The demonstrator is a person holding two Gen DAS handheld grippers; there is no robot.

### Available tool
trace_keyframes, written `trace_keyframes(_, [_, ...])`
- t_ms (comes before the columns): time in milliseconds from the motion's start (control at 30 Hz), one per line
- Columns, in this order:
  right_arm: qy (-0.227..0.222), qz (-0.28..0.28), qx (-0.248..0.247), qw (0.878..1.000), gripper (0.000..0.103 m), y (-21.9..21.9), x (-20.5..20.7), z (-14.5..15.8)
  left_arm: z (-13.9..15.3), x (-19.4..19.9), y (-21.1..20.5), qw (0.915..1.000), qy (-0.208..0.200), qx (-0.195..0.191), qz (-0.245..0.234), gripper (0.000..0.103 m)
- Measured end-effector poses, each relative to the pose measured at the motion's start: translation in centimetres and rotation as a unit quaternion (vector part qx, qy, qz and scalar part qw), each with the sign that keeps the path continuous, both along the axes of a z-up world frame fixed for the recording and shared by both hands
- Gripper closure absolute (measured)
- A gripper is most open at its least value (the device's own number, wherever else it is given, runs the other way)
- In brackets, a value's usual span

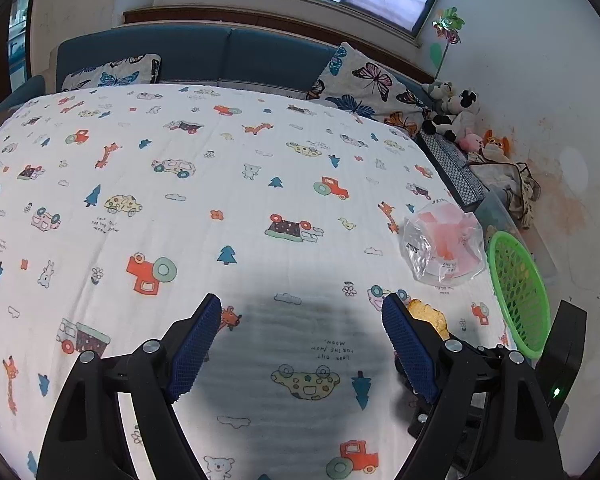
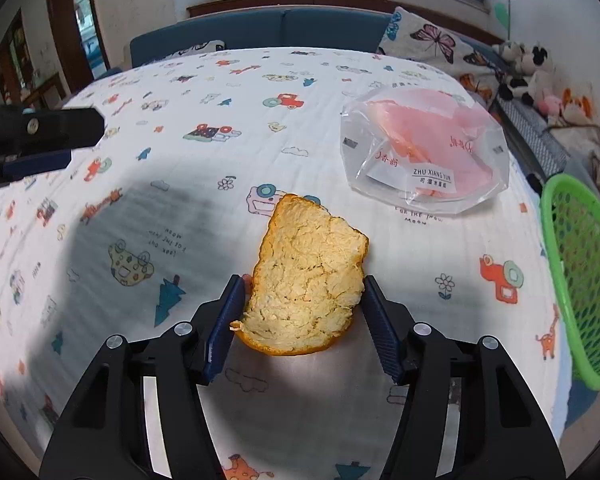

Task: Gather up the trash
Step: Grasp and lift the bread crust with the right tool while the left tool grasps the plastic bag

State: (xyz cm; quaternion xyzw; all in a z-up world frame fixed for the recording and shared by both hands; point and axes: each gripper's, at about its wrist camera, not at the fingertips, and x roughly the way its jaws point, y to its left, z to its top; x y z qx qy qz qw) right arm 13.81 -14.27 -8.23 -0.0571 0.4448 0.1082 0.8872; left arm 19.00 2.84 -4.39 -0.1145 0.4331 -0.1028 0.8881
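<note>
From the left wrist view, the left gripper [image 1: 302,312] hangs over the bed [image 1: 220,184] with its fingers [image 1: 196,350] spread wide and nothing between them. A clear plastic bag [image 1: 442,246] with pink contents lies near the bed's right edge, just beside a green basket [image 1: 518,292] that stands off that edge. A bit of orange peel [image 1: 430,316] shows behind the right-hand finger.

From the right wrist view, the right gripper [image 2: 304,282] has its fingers [image 2: 382,326] closed narrowly against both sides of the orange peel [image 2: 308,276], pith side up, above the bed [image 2: 180,128]. The plastic bag [image 2: 424,152] lies beyond it, the green basket [image 2: 584,276] at the right edge. The left gripper [image 2: 50,142] shows at the far left.
</note>
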Motion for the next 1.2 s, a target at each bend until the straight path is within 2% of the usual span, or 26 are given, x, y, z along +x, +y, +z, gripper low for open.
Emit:
trace_keyframes(300, [-0.006,-0.001,0.028,1.000,0.060,-1.6,-1.1,0.8,0.8,0.2,-0.8,0.9999,-0.009,0.004,-0.007,0.023])
trace_keyframes(600, [-0.021,-0.016,0.057,0.998,0.062,-5.7,-3.9,2.9,1.6,1.8,-4.6,0.9985,-0.018,0.012,-0.051,0.023])
trace_keyframes(967, [-0.038,-0.047,0.081,0.995,0.062,-11.7,-6.5,5.1,-0.8,5.9,-10.8,0.9902,-0.007,0.002,-0.140,0.026])
trace_keyframes(1067, [-0.042,-0.055,0.086,0.994,0.062,-13.0,-6.7,5.5,-1.4,7.3,-11.7,0.9876,0.004,-0.016,-0.156,0.024])
trace_keyframes(1200, [-0.046,-0.065,0.091,0.993,0.062,-14.3,-6.7,5.8,-2.1,8.5,-13.1,0.9847,0.008,-0.011,-0.174,0.017])
